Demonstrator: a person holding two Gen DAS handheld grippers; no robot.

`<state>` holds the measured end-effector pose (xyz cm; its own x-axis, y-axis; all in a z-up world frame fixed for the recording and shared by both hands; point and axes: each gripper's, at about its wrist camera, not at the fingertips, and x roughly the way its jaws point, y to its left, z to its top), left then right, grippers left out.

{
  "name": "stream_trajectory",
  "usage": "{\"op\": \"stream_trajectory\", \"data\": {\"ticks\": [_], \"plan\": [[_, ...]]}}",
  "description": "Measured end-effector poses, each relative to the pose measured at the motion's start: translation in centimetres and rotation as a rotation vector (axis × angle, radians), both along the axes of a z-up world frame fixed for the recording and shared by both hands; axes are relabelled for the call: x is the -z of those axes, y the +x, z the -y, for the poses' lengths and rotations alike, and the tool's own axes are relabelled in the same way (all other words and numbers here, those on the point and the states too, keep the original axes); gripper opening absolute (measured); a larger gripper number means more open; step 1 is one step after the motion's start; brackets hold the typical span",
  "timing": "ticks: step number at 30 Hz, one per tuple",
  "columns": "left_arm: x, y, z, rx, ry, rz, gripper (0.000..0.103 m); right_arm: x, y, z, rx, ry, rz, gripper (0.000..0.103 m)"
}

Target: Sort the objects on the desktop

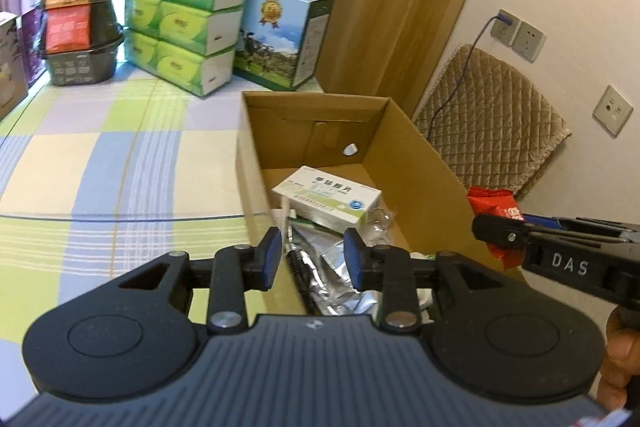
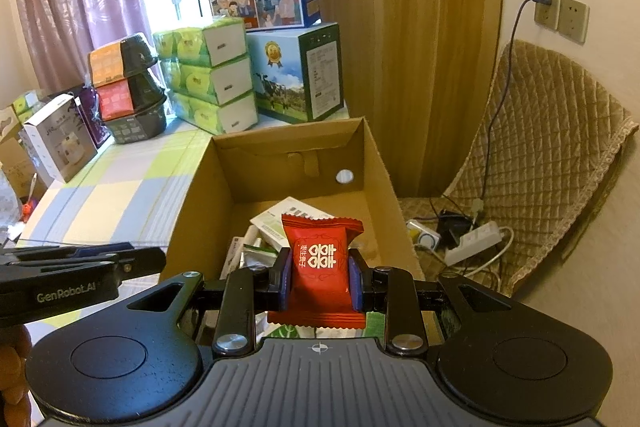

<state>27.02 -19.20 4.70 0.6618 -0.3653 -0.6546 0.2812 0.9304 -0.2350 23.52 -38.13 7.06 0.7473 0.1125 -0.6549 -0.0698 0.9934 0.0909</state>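
My right gripper (image 2: 320,285) is shut on a red candy packet (image 2: 318,259) with white characters, held upright above the near end of an open cardboard box (image 2: 378,167). In the left wrist view that packet (image 1: 493,199) shows at the right box wall, behind the right gripper (image 1: 490,229). My left gripper (image 1: 313,259) stands open with nothing between its blue pads, over the box's near left edge. In the box (image 1: 404,163) lie a white-and-green medicine carton (image 1: 326,197), silver foil packets (image 1: 340,291) and a black cable (image 1: 298,263).
The box sits on a checked tablecloth (image 1: 120,167). Behind it stand green tissue packs (image 1: 180,27), milk cartons (image 1: 284,35) and stacked black bowls (image 1: 80,23). A small white box (image 2: 60,139) is at the left. A quilted chair (image 2: 540,155) holds a power strip (image 2: 474,243).
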Motion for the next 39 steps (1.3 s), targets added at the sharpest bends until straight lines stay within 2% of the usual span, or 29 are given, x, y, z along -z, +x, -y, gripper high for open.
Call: {"op": "stream_trajectory", "data": {"ticks": [6, 7, 8, 9, 10, 13, 17, 19, 22, 24, 29, 35, 39], "plan": [[0.0, -0.4, -1.1, -0.020, -0.003, 0.000, 0.034, -0.5, 0.5, -0.8, -0.020, 0.018, 0.028, 0.025], [0.0, -0.4, -1.3, -0.022, -0.005, 0.000, 0.038, -0.6, 0.6, -0.8, -0.019, 0.033, 0.036, 0.037], [0.0, -0.6, -1.3, -0.026, -0.004, 0.001, 0.042, -0.8, 0.9, -0.7, -0.010, 0.048, 0.040, 0.066], [0.0, -0.7, -1.4, -0.031, 0.001, 0.004, 0.047, -1.0, 0.8, -0.4, 0.008, 0.066, 0.053, 0.078], [0.0, -1.0, -1.5, -0.036, 0.010, 0.013, 0.051, -1.3, 0.7, -0.1, 0.020, 0.076, 0.069, 0.083], [0.0, -1.8, -1.8, -0.042, 0.027, 0.030, 0.064, -1.5, 0.4, 0.4, 0.032, 0.065, 0.069, 0.083], [0.3, -2.5, -2.1, -0.053, 0.025, 0.019, 0.072, -1.1, -0.7, 1.2, 0.049, 0.052, 0.045, 0.083], [0.5, -3.0, -2.1, -0.054, 0.026, 0.014, 0.084, -0.9, -1.4, 1.6, 0.054, 0.052, 0.035, 0.084], [0.5, -3.8, -2.0, -0.051, 0.040, 0.011, 0.096, -0.7, -2.5, 2.0, 0.065, 0.055, 0.028, 0.086], [0.3, -4.2, -2.0, -0.050, 0.052, 0.014, 0.100, -0.6, -3.3, 2.1, 0.068, 0.056, 0.024, 0.090], [-0.2, -5.6, -1.8, -0.052, 0.082, 0.024, 0.102, -0.6, -5.1, 1.7, 0.060, 0.048, 0.013, 0.101], [-1.1, -7.4, -2.1, -0.089, 0.126, 0.060, 0.102, -0.8, -7.0, 1.6, 0.061, 0.074, -0.020, 0.101], [-1.8, -8.8, -2.4, -0.100, 0.147, 0.070, 0.102, -1.1, -8.7, 1.1, 0.036, 0.054, -0.021, 0.101]]}}
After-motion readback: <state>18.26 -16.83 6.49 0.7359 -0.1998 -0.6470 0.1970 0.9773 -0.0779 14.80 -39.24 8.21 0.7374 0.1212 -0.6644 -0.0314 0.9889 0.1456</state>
